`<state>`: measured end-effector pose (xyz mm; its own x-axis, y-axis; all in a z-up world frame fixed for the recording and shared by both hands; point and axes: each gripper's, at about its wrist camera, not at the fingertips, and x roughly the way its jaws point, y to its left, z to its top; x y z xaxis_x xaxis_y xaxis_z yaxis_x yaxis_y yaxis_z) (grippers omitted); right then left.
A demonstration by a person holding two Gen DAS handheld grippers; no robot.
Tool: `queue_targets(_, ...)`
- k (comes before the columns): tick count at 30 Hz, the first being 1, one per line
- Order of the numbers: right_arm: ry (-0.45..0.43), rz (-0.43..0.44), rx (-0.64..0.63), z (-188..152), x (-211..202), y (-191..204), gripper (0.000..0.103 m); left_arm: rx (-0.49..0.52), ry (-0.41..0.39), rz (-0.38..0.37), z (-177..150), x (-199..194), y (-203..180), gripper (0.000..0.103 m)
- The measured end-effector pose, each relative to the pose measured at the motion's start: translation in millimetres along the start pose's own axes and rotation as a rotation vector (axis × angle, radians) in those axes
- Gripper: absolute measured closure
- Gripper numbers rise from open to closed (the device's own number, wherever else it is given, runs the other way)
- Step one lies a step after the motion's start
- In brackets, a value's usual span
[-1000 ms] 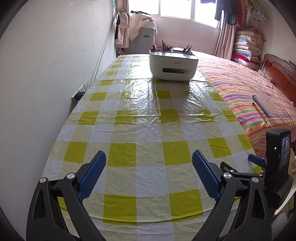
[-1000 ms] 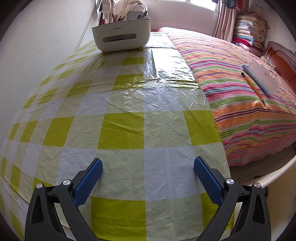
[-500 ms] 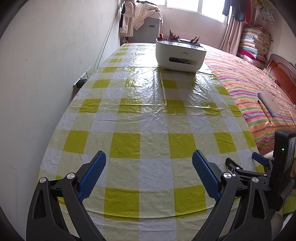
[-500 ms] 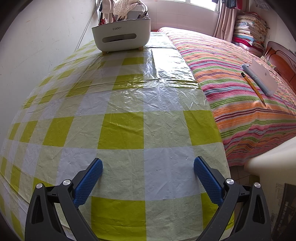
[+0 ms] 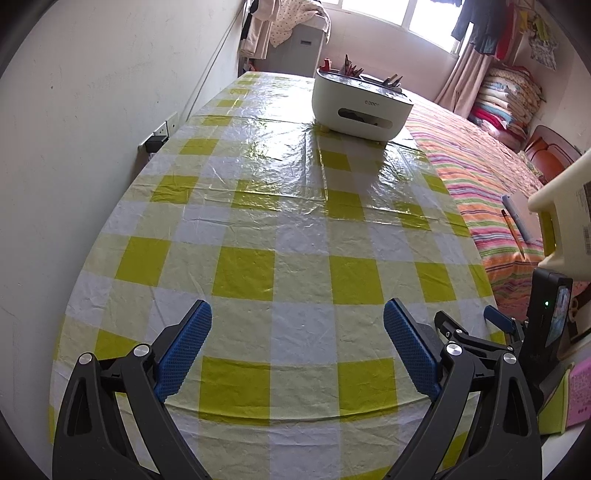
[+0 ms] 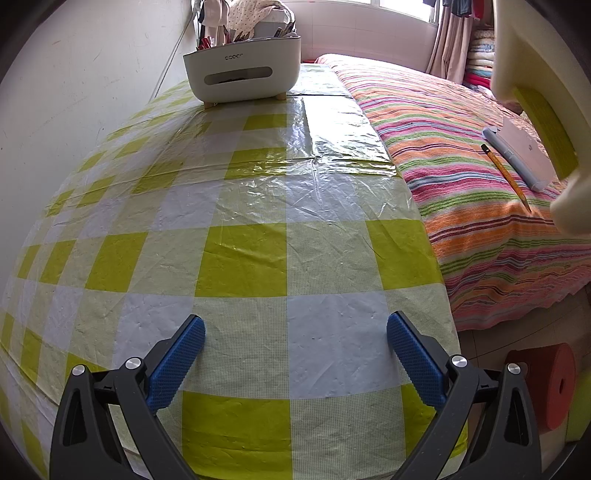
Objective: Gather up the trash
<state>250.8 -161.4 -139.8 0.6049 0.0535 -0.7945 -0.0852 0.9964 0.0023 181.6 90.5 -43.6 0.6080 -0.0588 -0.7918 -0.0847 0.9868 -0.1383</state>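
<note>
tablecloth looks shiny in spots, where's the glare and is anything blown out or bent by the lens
Left wrist view: window glare streaks the tablecloth before the white organizer; the window is blown out; the table edge bows. Right wrist view: glare sits mid-cloth; a pale blurred object crowds the top right.

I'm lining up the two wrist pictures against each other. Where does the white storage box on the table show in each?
Left wrist: white storage box upper middle, at the table's far end.
Right wrist: white storage box top, left of centre.
Shared landmark: the striped bedspread, right of the table in both.
</note>
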Motion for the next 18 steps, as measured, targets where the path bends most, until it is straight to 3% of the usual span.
queue_targets(7,0.0,0.0,0.0,0,0,0,0.007,0.021,0.035,0.011,-9,-3,11,0.01)
queue_targets(18,0.0,0.0,0.0,0,0,0,0.007,0.102,0.025,0.082,-19,-6,24,0.01)
